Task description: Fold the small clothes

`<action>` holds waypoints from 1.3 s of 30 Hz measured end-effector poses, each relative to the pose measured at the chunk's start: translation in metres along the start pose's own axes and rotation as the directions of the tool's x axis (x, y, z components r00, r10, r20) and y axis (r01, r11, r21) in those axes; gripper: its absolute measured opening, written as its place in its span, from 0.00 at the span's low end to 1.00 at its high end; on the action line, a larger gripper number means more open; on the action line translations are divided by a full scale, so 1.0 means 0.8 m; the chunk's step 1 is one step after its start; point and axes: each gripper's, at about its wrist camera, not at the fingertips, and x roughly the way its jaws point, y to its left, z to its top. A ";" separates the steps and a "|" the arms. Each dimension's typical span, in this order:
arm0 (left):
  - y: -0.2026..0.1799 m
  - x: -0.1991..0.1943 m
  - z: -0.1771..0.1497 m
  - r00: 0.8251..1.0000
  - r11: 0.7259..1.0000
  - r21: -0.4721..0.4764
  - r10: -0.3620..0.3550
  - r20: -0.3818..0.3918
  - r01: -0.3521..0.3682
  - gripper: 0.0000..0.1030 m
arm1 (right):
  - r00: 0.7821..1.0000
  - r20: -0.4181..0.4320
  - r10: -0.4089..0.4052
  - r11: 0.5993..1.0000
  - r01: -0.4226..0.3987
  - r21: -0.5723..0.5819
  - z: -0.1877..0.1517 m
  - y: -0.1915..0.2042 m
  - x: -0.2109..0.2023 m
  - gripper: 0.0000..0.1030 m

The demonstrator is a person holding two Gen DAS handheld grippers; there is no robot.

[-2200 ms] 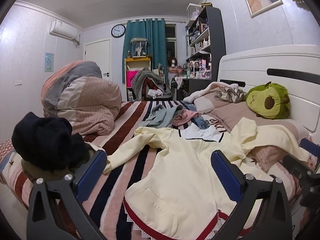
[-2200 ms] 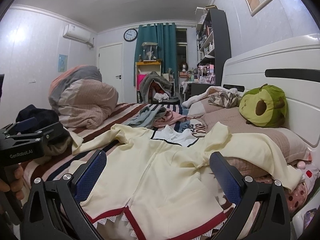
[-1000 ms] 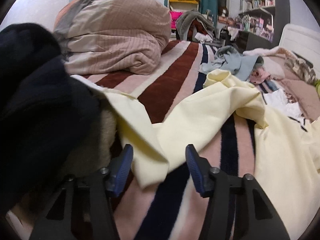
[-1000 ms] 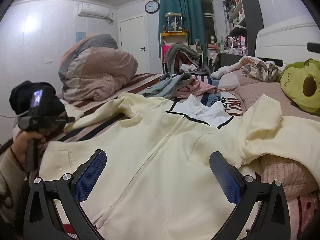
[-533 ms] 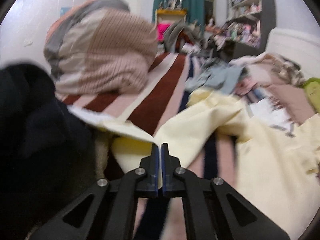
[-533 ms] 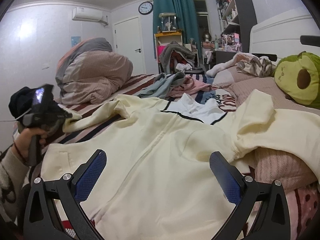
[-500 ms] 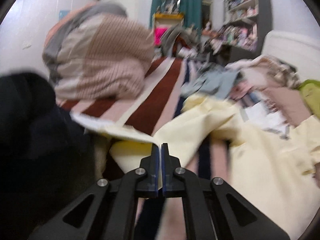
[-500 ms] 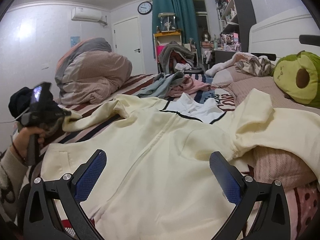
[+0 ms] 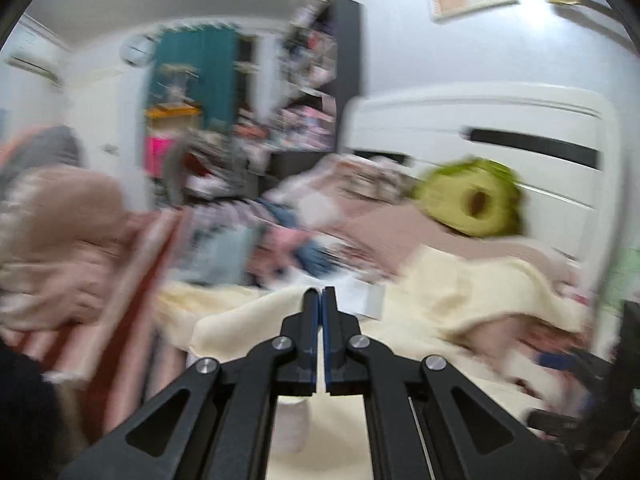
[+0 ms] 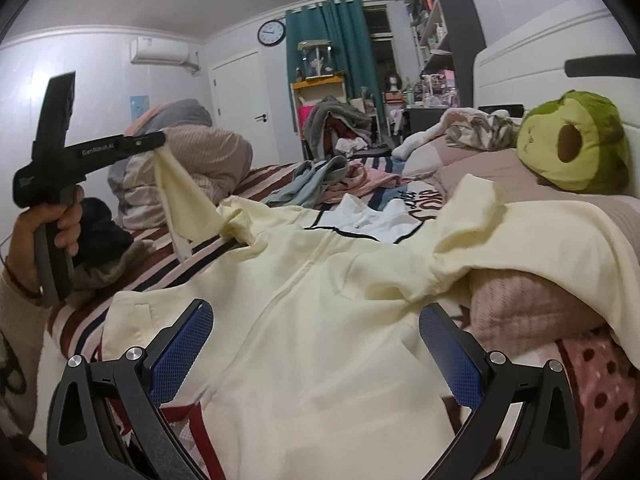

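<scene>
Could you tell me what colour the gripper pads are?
Blue pads, clearest in the right wrist view.

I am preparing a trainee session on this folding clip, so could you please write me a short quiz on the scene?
1. True or false: the left gripper is shut on the cream jacket's sleeve.
2. Which best describes the right gripper? A) shut on the hem B) open above the jacket C) holding the plush
3. What green thing lies by the headboard?

Key:
1. True; the sleeve hangs lifted from its tip.
2. B
3. An avocado plush.
</scene>
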 end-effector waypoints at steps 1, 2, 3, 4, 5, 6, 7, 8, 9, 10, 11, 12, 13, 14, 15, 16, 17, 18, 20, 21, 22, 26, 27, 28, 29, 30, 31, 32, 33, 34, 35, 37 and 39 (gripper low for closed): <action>-0.011 0.007 -0.004 0.999 1.000 0.001 -0.030 -0.020 0.030 0.00 | 1.000 0.001 -0.007 1.000 0.007 0.008 -0.002 -0.003 -0.005 1.00; -0.025 0.016 -0.012 0.997 0.998 0.007 -0.061 -0.047 0.061 0.00 | 1.000 0.002 -0.013 1.000 0.013 0.013 -0.003 -0.005 -0.008 1.00; -0.042 0.025 -0.024 0.993 0.996 0.025 -0.087 -0.078 0.089 0.00 | 1.000 0.003 -0.019 1.000 0.018 0.021 -0.006 -0.008 -0.012 1.00; -0.058 0.030 -0.034 0.989 0.993 0.042 -0.104 -0.100 0.109 0.00 | 1.000 0.002 -0.023 0.999 0.023 0.028 -0.009 -0.011 -0.017 1.00; -0.069 0.036 -0.045 0.984 0.990 0.055 -0.126 -0.127 0.134 0.00 | 1.000 0.000 -0.027 0.999 0.027 0.034 -0.011 -0.013 -0.020 1.00; -0.080 0.044 -0.057 0.974 0.984 0.055 -0.159 -0.161 0.169 0.00 | 1.000 -0.002 -0.030 0.999 0.030 0.038 -0.012 -0.016 -0.023 1.00; -0.091 0.051 -0.066 0.964 0.979 0.047 -0.187 -0.191 0.199 0.00 | 0.999 -0.006 -0.034 0.999 0.034 0.042 -0.014 -0.017 -0.026 1.00; -0.099 0.057 -0.076 0.951 0.973 0.039 -0.213 -0.226 0.228 0.00 | 0.999 -0.009 -0.038 0.998 0.039 0.044 -0.016 -0.019 -0.029 1.00; -0.108 0.057 -0.085 0.944 0.970 0.039 -0.223 -0.245 0.240 0.00 | 0.999 -0.015 -0.045 0.998 0.046 0.046 -0.017 -0.023 -0.031 1.00; -0.114 0.057 -0.094 0.937 0.968 0.045 -0.227 -0.266 0.248 0.00 | 0.999 -0.018 -0.049 0.998 0.050 0.047 -0.018 -0.025 -0.032 1.00; -0.118 0.059 -0.102 0.929 0.966 0.057 -0.224 -0.294 0.251 0.01 | 0.998 -0.022 -0.054 0.997 0.055 0.047 -0.020 -0.026 -0.034 1.00; -0.121 0.058 -0.109 0.925 0.966 0.061 -0.221 -0.309 0.251 0.01 | 0.998 -0.028 -0.060 0.997 0.061 0.046 -0.021 -0.028 -0.035 1.00; -0.123 0.057 -0.116 0.921 0.966 0.058 -0.221 -0.321 0.252 0.02 | 0.998 -0.031 -0.063 0.997 0.065 0.045 -0.022 -0.028 -0.035 1.00; -0.121 0.052 -0.122 0.913 0.964 0.050 -0.231 -0.335 0.262 0.10 | 0.997 -0.035 -0.066 0.997 0.068 0.044 -0.022 -0.029 -0.034 1.00; -0.116 0.046 -0.125 0.905 0.959 0.035 -0.252 -0.343 0.280 0.27 | 0.997 -0.041 -0.069 0.997 0.071 0.043 -0.023 -0.030 -0.033 1.00; -0.110 0.037 -0.129 0.903 0.957 0.020 -0.266 -0.336 0.289 0.37 | 0.996 -0.046 -0.071 0.997 0.073 0.040 -0.022 -0.030 -0.032 0.99; -0.103 0.026 -0.131 0.905 0.955 0.006 -0.278 -0.323 0.295 0.52 | 0.996 -0.051 -0.071 0.997 0.073 0.038 -0.021 -0.029 -0.029 0.99; -0.095 0.013 -0.132 0.907 0.954 -0.009 -0.289 -0.305 0.300 0.54 | 0.996 -0.057 -0.067 0.997 0.069 0.035 -0.020 -0.029 -0.026 0.99; -0.078 -0.007 -0.131 0.917 0.959 -0.026 -0.278 -0.286 0.282 0.54 | 0.996 -0.070 -0.053 0.998 0.055 0.022 -0.016 -0.024 -0.020 0.99; -0.065 -0.018 -0.129 0.931 0.969 -0.032 -0.244 -0.271 0.245 0.54 | 0.996 -0.074 -0.047 0.999 0.048 0.016 -0.014 -0.022 -0.016 0.99; -0.054 -0.024 -0.128 0.942 0.977 -0.034 -0.211 -0.262 0.210 0.54 | 0.996 -0.078 -0.035 0.999 0.036 0.007 -0.012 -0.018 -0.013 0.99; -0.004 -0.046 -0.124 0.974 0.999 -0.027 -0.026 -0.226 0.020 0.54 | 0.994 -0.103 0.039 0.999 -0.038 0.007 0.004 -0.007 0.012 1.00; 0.009 -0.050 -0.124 0.975 0.999 -0.036 0.007 -0.222 -0.016 0.54 | 0.991 -0.122 0.061 0.998 -0.059 0.016 0.009 -0.006 0.022 1.00; 0.019 -0.053 -0.126 0.976 0.998 -0.048 0.024 -0.216 -0.035 0.54 | 0.986 -0.143 0.089 0.996 -0.086 0.022 0.014 -0.003 0.034 0.99; 0.028 -0.056 -0.127 0.977 0.997 -0.060 0.035 -0.211 -0.049 0.54 | 0.981 -0.162 0.108 0.994 -0.106 0.025 0.016 0.000 0.043 0.99; 0.038 -0.060 -0.129 0.978 0.995 -0.077 0.047 -0.203 -0.064 0.54 | 0.976 -0.179 0.123 0.992 -0.120 0.027 0.018 0.003 0.051 0.99; 0.045 -0.061 -0.132 0.979 0.994 -0.086 0.052 -0.198 -0.070 0.54 | 0.970 -0.199 0.137 0.991 -0.134 0.028 0.020 0.008 0.060 0.99; 0.051 -0.063 -0.134 0.980 0.992 -0.096 0.057 -0.193 -0.076 0.54 | 0.964 -0.222 0.149 0.989 -0.148 0.024 0.021 0.014 0.069 0.98; 0.057 -0.066 -0.136 0.981 0.991 -0.107 0.059 -0.187 -0.080 0.54 | 0.959 -0.235 0.157 0.987 -0.159 0.010 0.021 0.020 0.075 0.97; 0.060 -0.068 -0.140 0.981 0.990 -0.113 0.059 -0.183 -0.080 0.54 | 0.953 -0.252 0.166 0.984 -0.177 -0.019 0.021 0.031 0.081 0.94; 0.063 -0.069 -0.142 0.982 0.990 -0.120 0.058 -0.180 -0.080 0.54 | 0.947 -0.269 0.176 0.979 -0.196 -0.050 0.020 0.042 0.087 0.91; 0.068 -0.070 -0.145 0.983 0.988 -0.134 0.048 -0.177 -0.073 0.54 | 0.935 -0.298 0.192 0.969 -0.228 -0.092 0.018 0.064 0.096 0.90; 0.068 -0.066 -0.147 0.984 0.987 -0.142 0.043 -0.173 -0.069 0.54 | 0.915 -0.336 0.223 0.953 -0.277 -0.122 0.013 0.087 0.110 0.90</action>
